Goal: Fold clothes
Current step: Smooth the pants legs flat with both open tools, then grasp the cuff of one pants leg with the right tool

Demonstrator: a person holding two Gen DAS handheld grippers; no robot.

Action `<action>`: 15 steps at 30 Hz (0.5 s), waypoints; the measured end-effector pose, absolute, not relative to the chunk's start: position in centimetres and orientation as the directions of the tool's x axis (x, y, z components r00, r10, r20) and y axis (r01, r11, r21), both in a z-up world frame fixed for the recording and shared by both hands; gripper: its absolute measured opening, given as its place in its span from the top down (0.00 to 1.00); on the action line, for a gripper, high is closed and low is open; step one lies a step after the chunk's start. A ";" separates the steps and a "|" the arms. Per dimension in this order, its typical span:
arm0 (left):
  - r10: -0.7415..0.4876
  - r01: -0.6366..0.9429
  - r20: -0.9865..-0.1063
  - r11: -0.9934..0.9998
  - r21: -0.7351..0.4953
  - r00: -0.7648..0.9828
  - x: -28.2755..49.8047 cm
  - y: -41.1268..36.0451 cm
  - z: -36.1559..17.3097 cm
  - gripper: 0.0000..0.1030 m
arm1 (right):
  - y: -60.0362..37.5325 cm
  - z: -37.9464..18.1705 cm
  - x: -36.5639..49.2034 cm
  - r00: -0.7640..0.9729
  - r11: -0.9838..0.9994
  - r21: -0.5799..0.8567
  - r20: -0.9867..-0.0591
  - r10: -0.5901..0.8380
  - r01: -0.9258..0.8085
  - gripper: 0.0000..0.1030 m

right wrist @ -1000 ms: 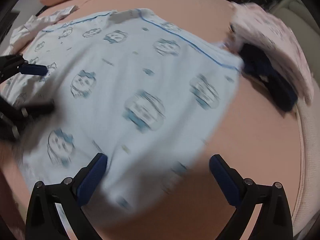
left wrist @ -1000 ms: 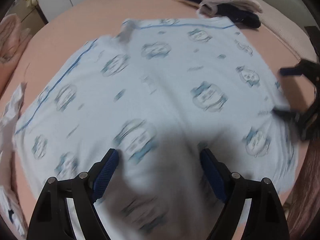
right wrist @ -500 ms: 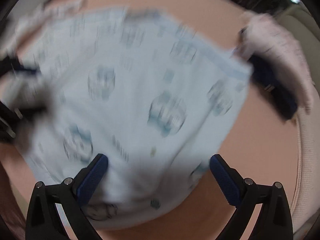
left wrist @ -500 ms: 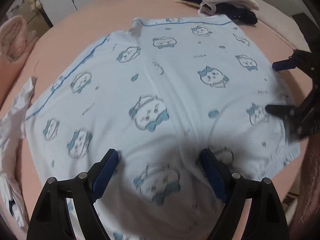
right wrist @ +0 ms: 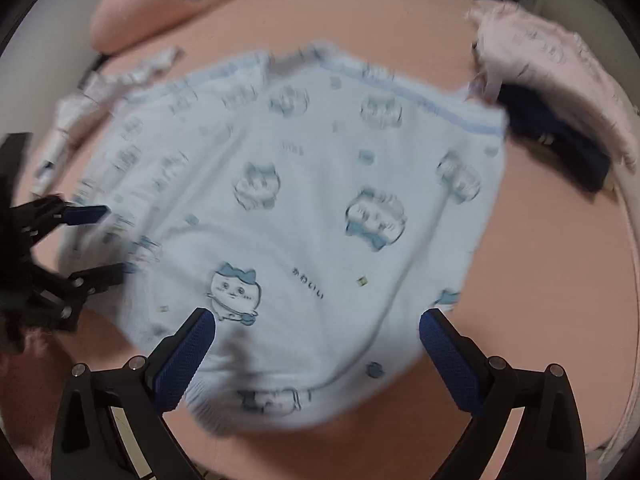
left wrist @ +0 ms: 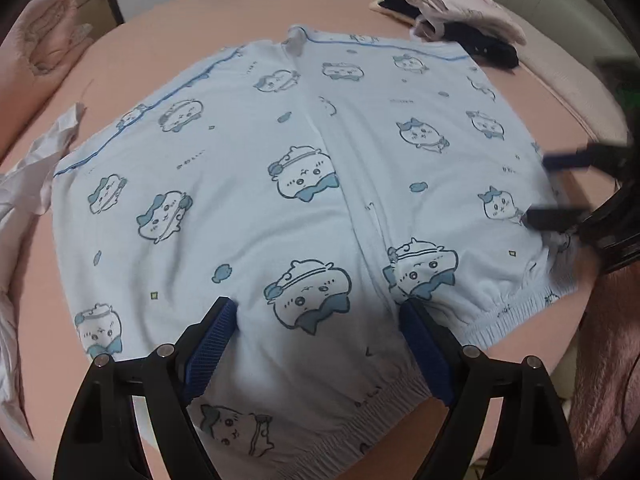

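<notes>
Light blue shorts printed with cartoon faces lie spread flat on the pink bed, elastic waistband toward me, blue-piped leg hems at the far side. My left gripper hangs open above the waistband's middle, nothing between its blue pads. The right gripper shows at the shorts' right edge in the left wrist view, open. In the blurred right wrist view my right gripper stands open over the shorts near the waistband corner, with the left gripper open at the left.
A pile of pink and navy clothes lies at the far right of the bed. A pink pillow sits at the far left. A white garment lies crumpled beside the shorts' left side. A pink fuzzy blanket hangs at the right.
Both views have slid across the shorts toward the waistband, which now sits nearer the fingers. Both grippers stayed open and hold nothing.
</notes>
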State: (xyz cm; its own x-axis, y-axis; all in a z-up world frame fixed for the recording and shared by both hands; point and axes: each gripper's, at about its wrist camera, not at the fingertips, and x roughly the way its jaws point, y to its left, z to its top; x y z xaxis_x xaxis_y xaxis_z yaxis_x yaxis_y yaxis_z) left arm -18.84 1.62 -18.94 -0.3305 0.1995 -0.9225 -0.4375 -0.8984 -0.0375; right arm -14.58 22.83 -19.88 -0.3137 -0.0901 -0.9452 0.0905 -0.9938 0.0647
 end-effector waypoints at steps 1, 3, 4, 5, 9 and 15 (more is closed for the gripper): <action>0.204 -0.421 -0.923 -0.906 -0.052 -0.326 -18.7 1.2 -18.8 0.18 | 23.2 -20.9 -15.2 -0.292 -0.996 0.046 -0.954 -0.068 0.083 0.02; 0.197 -0.411 -0.924 -0.911 -0.048 -0.328 -18.0 0.2 -18.8 0.18 | 23.4 -21.5 -14.4 -0.302 -0.994 -0.004 -0.953 -0.030 0.113 0.02; 0.206 -0.419 -0.920 -0.907 -0.051 -0.334 -17.3 0.1 -18.6 0.18 | 23.7 -21.6 -13.7 -0.303 -0.992 -0.024 -0.953 -0.015 0.124 0.02; 0.225 -0.429 -0.914 -0.901 -0.063 -0.338 -16.8 -0.3 -18.7 0.18 | 24.1 -21.6 -13.1 -0.303 -0.991 -0.034 -0.953 -0.007 0.130 0.01; 0.195 -0.437 -0.921 -0.899 -0.031 -0.337 -15.7 0.1 -18.4 0.18 | 26.6 -21.6 -11.4 -0.288 -0.995 0.018 -0.956 -0.046 0.102 0.01; 0.198 -0.342 -0.902 -0.938 -0.061 -0.383 -15.0 -3.1 -15.8 0.18 | 32.0 -20.6 -11.3 -0.330 -0.943 0.294 -0.915 -0.232 -0.154 0.01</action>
